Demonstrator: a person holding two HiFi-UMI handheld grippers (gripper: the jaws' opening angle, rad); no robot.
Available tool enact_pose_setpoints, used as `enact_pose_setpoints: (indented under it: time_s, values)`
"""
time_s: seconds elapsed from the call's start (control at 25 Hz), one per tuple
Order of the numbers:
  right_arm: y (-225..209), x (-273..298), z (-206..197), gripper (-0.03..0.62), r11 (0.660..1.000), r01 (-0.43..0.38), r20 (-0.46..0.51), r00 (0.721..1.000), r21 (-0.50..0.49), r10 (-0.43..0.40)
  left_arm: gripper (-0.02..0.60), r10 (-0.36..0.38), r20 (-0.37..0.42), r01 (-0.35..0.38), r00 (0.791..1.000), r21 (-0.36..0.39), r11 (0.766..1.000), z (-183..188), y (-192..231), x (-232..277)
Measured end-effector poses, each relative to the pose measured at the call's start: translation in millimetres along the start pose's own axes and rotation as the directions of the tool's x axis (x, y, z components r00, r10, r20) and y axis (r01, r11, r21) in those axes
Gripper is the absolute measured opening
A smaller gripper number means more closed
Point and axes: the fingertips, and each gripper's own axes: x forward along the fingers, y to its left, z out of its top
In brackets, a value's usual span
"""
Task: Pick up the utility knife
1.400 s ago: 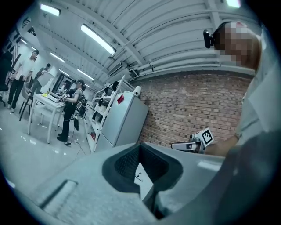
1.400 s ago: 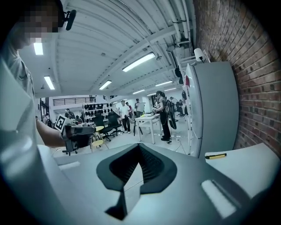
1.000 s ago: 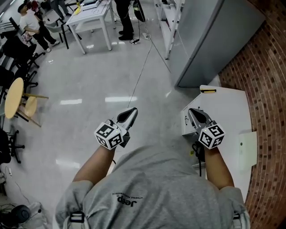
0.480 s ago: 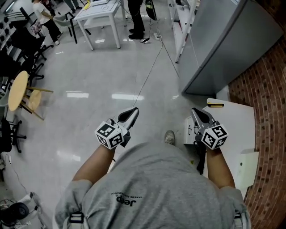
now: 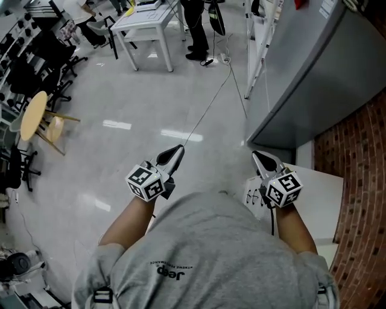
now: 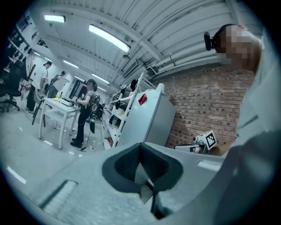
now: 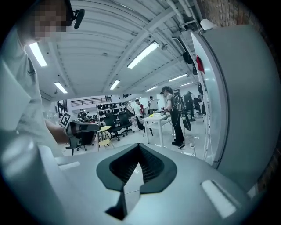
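No utility knife shows in any current view. In the head view my left gripper is held over the pale floor, its jaws closed to a point with nothing between them. My right gripper is also shut and empty, at the near left corner of the white table. The left gripper view looks along the closed left gripper toward the grey cabinet and brick wall. Past the closed right gripper, the right gripper view looks out into the open room.
A tall grey cabinet stands ahead on the right, against a brick wall. A cable runs across the floor. Far back are a white desk with a person, a wooden stool and black chairs.
The whole view has swung: the white table has slid lower right, and the yellow-and-black knife at its far edge has left the picture. Both grippers stay shut and level.
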Motion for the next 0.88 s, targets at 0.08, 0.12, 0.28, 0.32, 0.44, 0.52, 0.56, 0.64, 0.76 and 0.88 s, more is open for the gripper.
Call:
enact_pose_setpoints:
  time_s: [0.08,0.12,0.28,0.32,0.44,0.52,0.56,0.64,0.76,0.88]
  values:
    - [-18,0,3,0.009,1.0,-0.012,-0.005,1.0,0.0,0.012,0.0,0.006,-0.002,-0.006,1.0,0.008,1.0,2,-5,18]
    - [-26,1,4,0.009,1.0,-0.017,-0.005,1.0,0.001,0.017,0.0,0.007,-0.004,-0.007,1.0,0.012,1.0,3,-7,26]
    - [-51,8,3,0.009,1.0,-0.013,-0.006,1.0,0.019,0.013,0.0,0.003,-0.023,-0.003,1.0,0.004,1.0,0,-5,50]
    - [-55,10,2,0.009,1.0,-0.007,-0.009,1.0,0.024,0.007,-0.001,-0.003,-0.027,0.003,1.0,0.0,1.0,0,-2,55]
    - [-65,18,3,0.009,0.999,0.032,-0.019,0.999,0.034,-0.032,-0.002,-0.037,-0.032,0.037,0.999,-0.005,0.999,6,11,67]
    - [-68,27,8,0.009,0.997,0.064,-0.011,0.998,0.036,-0.064,0.0,-0.069,-0.032,0.069,0.997,-0.001,0.998,13,23,74]
    - [-68,33,12,0.009,0.996,0.079,-0.004,0.997,0.037,-0.079,-0.002,-0.086,-0.032,0.086,0.996,0.003,0.996,17,29,76]
    - [-65,43,20,0.009,0.993,0.107,0.009,0.994,0.04,-0.107,-0.002,-0.115,-0.042,0.116,0.992,0.018,0.993,23,40,80]
    - [-62,59,28,0.009,0.989,0.136,0.026,0.99,0.053,-0.138,0.0,-0.153,-0.057,0.155,0.987,0.036,0.987,34,54,84]
    - [-57,74,32,0.009,0.988,0.144,0.018,0.989,0.047,-0.145,-0.001,-0.167,-0.051,0.169,0.985,0.029,0.985,41,67,86]
